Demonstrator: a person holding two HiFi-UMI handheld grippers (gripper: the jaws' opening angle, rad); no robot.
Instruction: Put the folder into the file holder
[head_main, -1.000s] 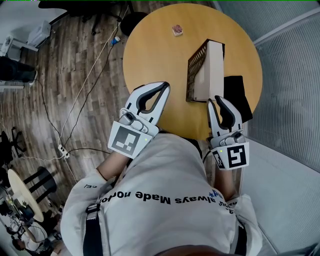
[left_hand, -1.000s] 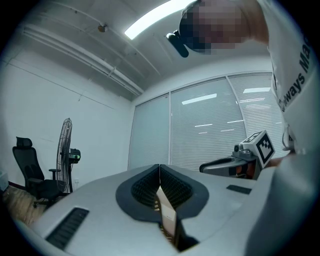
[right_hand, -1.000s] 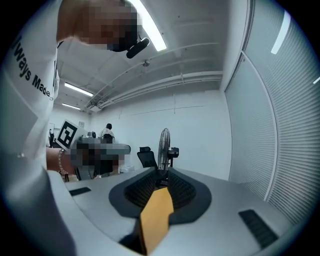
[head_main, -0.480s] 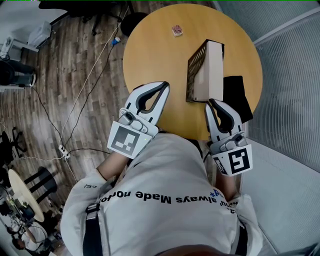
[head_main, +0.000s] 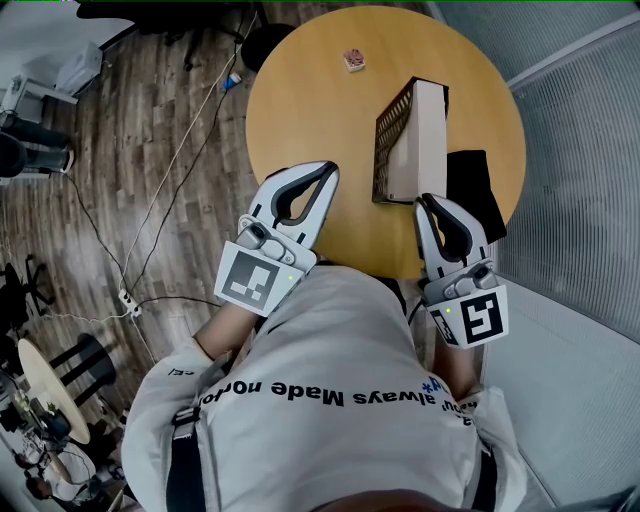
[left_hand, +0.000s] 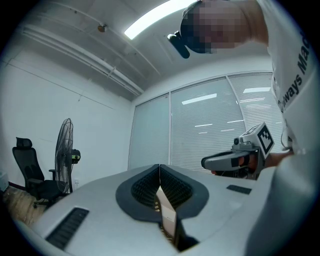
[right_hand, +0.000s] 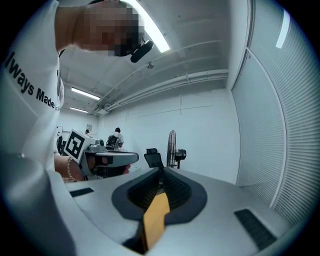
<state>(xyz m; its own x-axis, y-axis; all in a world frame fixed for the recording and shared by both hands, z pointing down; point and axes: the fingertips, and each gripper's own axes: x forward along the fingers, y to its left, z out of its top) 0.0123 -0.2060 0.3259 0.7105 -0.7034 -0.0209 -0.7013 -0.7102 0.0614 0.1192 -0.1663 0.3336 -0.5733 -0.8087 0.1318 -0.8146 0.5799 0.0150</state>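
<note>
Table (head_main: 300, 110): smooth matt wood-look top.
File holder (head_main: 388, 130): black mesh, looks metal.
Folder (head_main: 420, 140): matt beige card.
Floor (head_main: 150, 130): wood planks, faint sheen.
Left gripper (head_main: 328, 172) and right gripper (head_main: 426, 202): matt grey plastic shells.

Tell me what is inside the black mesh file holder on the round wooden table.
A pale beige folder sits inside the black mesh file holder, filling most of it. It covers the holder's floor, so anything beneath is hidden.

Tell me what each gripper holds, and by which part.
Nothing is held. The left gripper and right gripper both have jaws shut together, empty, the right's having just closed; the flat black folder lies on the round wooden table.
</note>
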